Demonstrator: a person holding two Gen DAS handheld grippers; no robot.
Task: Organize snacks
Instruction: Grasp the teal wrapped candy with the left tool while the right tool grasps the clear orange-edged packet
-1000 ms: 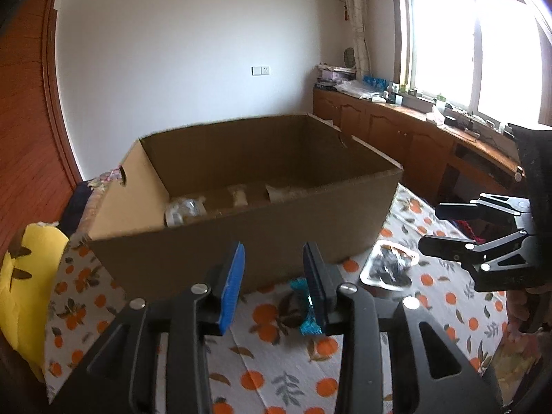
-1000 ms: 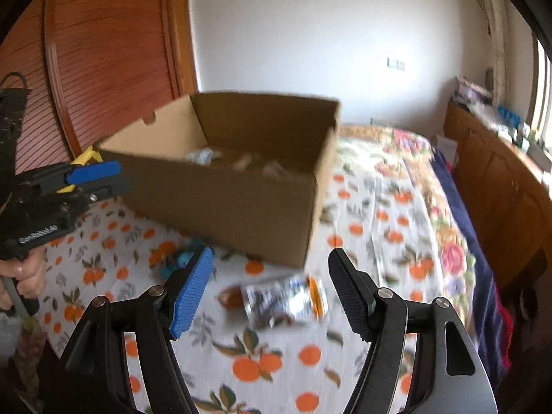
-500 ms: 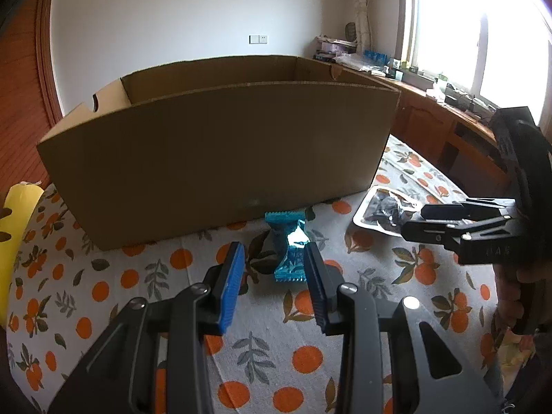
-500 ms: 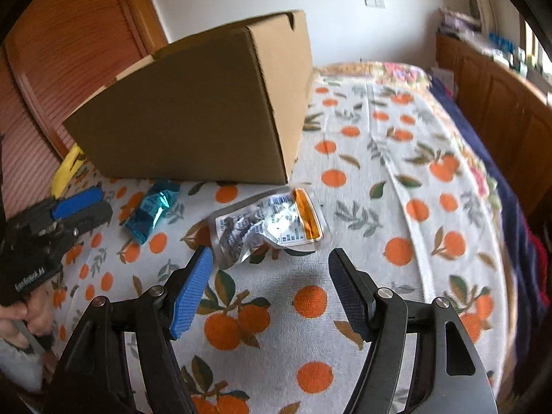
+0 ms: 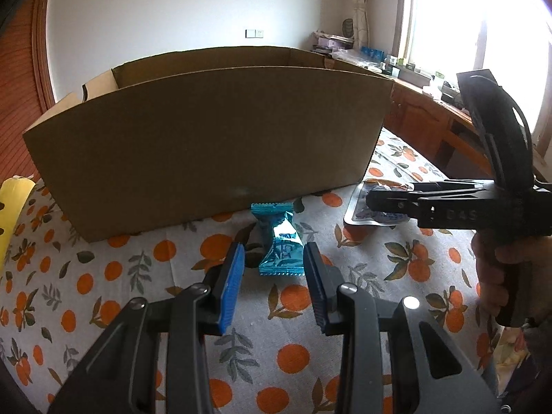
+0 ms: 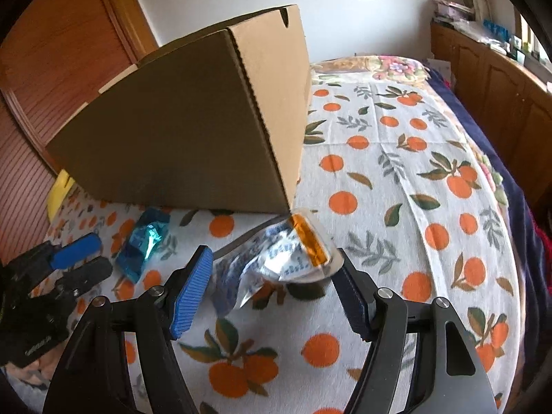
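A teal foil snack packet [image 5: 280, 241] lies on the orange-print cloth in front of a big open cardboard box [image 5: 207, 151]. My left gripper [image 5: 273, 262] is open, its blue pads on either side of the packet's near end. A clear silver snack bag with an orange band [image 6: 276, 258] lies at the box's corner [image 6: 269, 131]. My right gripper [image 6: 272, 276] is open around that bag, which looks slightly lifted at one edge. The teal packet [image 6: 143, 243] and left gripper [image 6: 74, 258] also show in the right wrist view. The box's inside is hidden.
The orange-print cloth [image 6: 396, 179] covers a bed-like surface. A yellow object [image 5: 12, 203] lies at the left edge. Wooden cabinets [image 6: 500, 89] run along the right wall under a window. A wooden door [image 6: 69, 34] is behind the box.
Both grippers have dropped from above the box down to the cloth. The left has closed in on the teal packet, the right on the silver bag. Both stay open.
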